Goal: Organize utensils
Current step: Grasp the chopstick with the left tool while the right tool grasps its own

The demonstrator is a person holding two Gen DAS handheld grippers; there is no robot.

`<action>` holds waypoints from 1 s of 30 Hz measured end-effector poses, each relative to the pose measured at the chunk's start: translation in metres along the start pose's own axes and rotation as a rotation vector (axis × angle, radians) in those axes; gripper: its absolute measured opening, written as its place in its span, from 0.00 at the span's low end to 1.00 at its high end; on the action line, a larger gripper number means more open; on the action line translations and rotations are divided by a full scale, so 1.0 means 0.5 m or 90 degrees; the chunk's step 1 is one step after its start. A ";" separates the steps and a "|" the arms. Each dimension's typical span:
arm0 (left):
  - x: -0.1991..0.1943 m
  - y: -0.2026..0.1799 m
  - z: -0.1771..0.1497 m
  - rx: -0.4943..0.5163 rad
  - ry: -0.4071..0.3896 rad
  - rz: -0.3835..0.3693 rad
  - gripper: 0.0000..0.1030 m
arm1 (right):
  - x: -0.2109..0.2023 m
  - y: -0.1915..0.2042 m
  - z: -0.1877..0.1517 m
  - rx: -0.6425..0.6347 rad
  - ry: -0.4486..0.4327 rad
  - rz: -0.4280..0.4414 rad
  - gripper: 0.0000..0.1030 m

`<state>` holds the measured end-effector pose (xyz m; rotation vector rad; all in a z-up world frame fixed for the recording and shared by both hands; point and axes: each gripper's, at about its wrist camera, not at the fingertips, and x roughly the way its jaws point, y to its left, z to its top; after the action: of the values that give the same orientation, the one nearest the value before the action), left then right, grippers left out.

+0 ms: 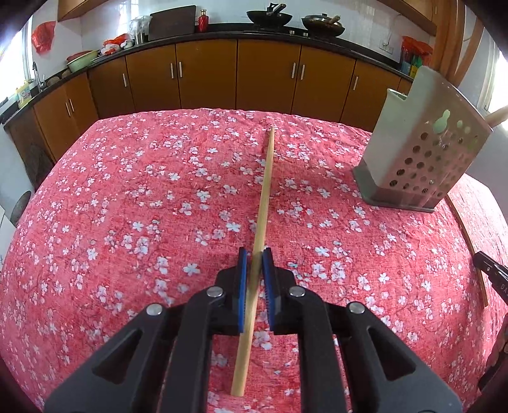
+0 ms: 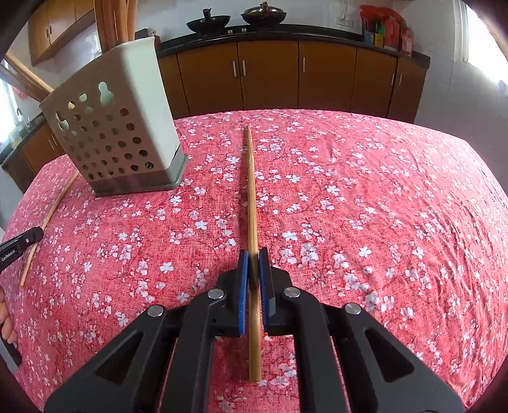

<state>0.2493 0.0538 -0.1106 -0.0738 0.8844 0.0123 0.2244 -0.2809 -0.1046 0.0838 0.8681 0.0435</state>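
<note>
My left gripper (image 1: 255, 254) is shut on a pale wooden chopstick (image 1: 263, 203) that lies along the red floral tablecloth (image 1: 127, 206), pointing away. My right gripper (image 2: 253, 255) is shut on a darker wooden chopstick (image 2: 250, 178), also lying on the cloth and pointing away. A white perforated utensil holder (image 1: 422, 152) stands at the right of the left wrist view and at the left of the right wrist view (image 2: 117, 127), with wooden handles sticking out of its top. The right chopstick shows at the far right edge of the left view (image 1: 470, 247).
The left gripper's tip (image 2: 22, 243) shows at the left edge of the right wrist view, over its chopstick (image 2: 47, 219). Brown kitchen cabinets (image 1: 238, 76) and a black counter with woks (image 1: 270, 17) run behind the table.
</note>
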 end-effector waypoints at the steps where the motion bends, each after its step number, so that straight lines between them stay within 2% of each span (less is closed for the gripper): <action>1: 0.000 0.003 0.000 -0.002 0.000 -0.003 0.13 | 0.000 0.002 0.001 0.000 0.000 0.000 0.08; 30: -0.007 -0.004 0.000 -0.008 -0.001 -0.004 0.13 | -0.011 0.000 -0.009 0.005 -0.002 0.005 0.08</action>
<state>0.2470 0.0520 -0.1078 -0.0880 0.8828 0.0117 0.2173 -0.2811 -0.1036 0.0945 0.8648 0.0465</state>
